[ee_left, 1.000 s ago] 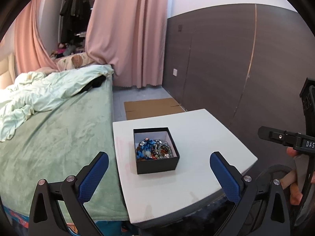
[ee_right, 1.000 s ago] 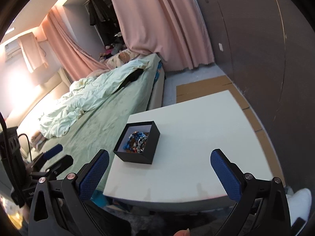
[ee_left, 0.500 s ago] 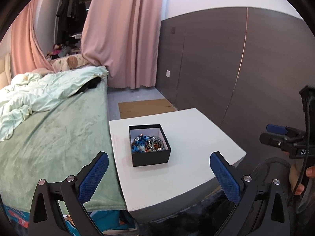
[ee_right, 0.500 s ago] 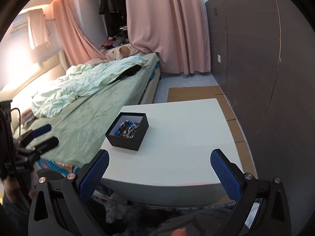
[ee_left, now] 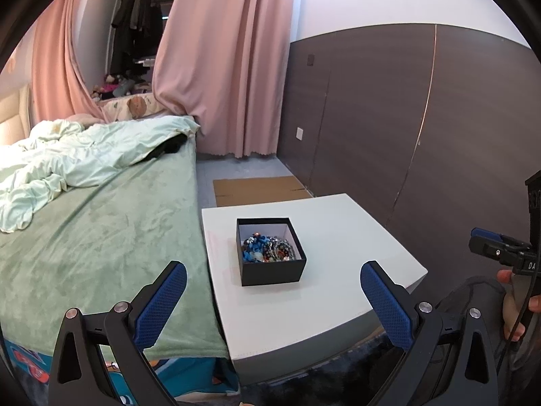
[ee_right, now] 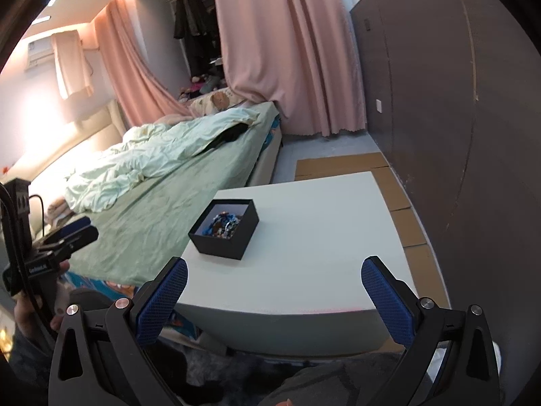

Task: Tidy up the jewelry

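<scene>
A black open box (ee_left: 270,252) stands on a white table (ee_left: 334,233), near its left side. It holds a tangle of blue and mixed bead jewelry (ee_left: 268,248). The box (ee_right: 225,228) and the jewelry (ee_right: 223,225) also show in the right wrist view. My left gripper (ee_left: 274,299) is open and empty, held back from the table's near edge. My right gripper (ee_right: 274,299) is open and empty, also short of the near edge. The right gripper shows at the right edge of the left wrist view (ee_left: 497,250). The left gripper shows at the left of the right wrist view (ee_right: 67,237).
A bed with a green cover (ee_left: 101,237) and a pale duvet (ee_left: 84,155) runs along the table's left side. Flattened cardboard (ee_left: 257,187) lies on the floor beyond the table. A dark panelled wall (ee_left: 389,128) stands to the right. Pink curtains (ee_left: 223,67) hang behind.
Both grippers have shifted and tilted slightly, staying back from the table. Both stay open and empty. The box has not moved on the table.
</scene>
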Motion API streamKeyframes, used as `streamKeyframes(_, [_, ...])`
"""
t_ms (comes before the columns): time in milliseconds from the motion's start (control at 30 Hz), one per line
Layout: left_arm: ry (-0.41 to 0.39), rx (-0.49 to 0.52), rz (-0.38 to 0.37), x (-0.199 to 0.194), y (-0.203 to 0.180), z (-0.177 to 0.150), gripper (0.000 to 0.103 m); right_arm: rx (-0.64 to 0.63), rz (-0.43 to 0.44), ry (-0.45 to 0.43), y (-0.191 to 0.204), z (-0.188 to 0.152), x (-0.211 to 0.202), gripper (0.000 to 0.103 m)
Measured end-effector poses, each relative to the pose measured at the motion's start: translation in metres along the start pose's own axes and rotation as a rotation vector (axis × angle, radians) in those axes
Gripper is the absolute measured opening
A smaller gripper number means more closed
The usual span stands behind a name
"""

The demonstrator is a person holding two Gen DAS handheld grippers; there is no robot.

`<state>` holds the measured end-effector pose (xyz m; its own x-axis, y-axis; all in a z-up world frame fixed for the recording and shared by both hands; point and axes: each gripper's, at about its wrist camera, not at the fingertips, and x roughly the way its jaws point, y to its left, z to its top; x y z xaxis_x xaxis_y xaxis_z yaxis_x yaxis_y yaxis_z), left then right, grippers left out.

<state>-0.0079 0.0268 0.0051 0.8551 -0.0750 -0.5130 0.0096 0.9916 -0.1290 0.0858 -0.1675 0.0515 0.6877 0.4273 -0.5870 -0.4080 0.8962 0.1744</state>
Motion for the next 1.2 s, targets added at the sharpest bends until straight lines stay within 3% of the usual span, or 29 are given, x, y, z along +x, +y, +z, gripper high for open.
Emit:
streamKeyframes(333, [0.008, 0.028, 0.008, 0.001, -0.005, -0.001, 0.103, -0.079, -0.033, -0.005, 0.018, -0.002, 0.001, 0.103])
streamKeyframes(733, [0.008, 0.018, 0.013, -0.001, -0.004, -0.002, 0.103, 0.004, -0.009, 0.003, 0.003, 0.000, 0.003, 0.103])
streamKeyframes(1200, [-0.006, 0.023, 0.037, -0.003, -0.005, -0.001, 0.103, -0.001, -0.024, 0.010, 0.005, -0.001, 0.004, 0.103])
